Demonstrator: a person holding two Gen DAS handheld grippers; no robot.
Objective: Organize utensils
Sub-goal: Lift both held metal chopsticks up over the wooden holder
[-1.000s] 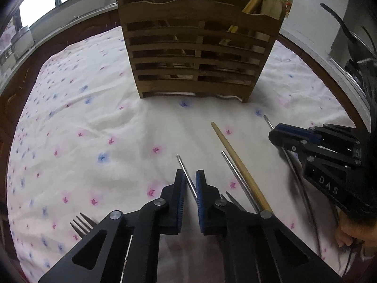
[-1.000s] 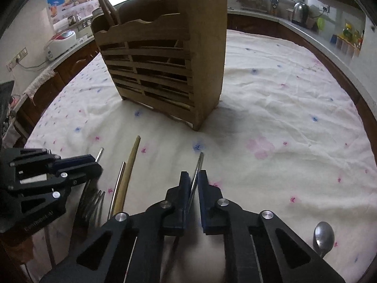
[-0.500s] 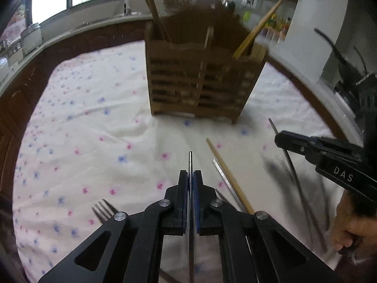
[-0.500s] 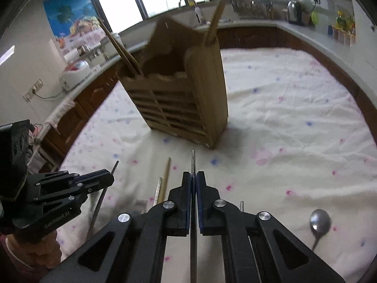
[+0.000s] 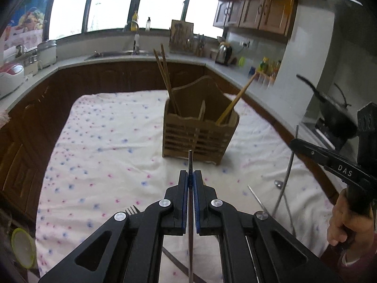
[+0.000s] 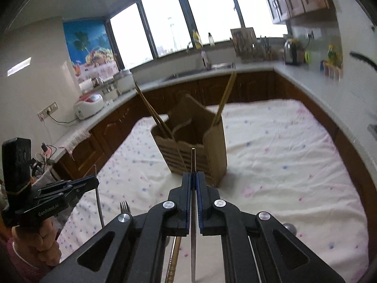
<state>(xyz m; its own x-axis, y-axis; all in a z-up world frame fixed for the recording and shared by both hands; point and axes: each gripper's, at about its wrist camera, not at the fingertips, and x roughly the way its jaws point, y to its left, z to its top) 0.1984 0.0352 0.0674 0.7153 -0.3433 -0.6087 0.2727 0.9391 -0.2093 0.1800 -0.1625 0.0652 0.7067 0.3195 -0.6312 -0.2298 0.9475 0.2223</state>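
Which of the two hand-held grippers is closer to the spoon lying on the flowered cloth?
Right. The spoon lies on the cloth just below and to the right of the right gripper. The left gripper sits farther off, with the spoon well to its right.

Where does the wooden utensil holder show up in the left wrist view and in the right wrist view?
Left wrist: wooden utensil holder sits center frame, just beyond the left gripper.
Right wrist: the holder is center frame, ahead of the right gripper, seen from its corner.
Shared landmark: the kettle on the counter behind.
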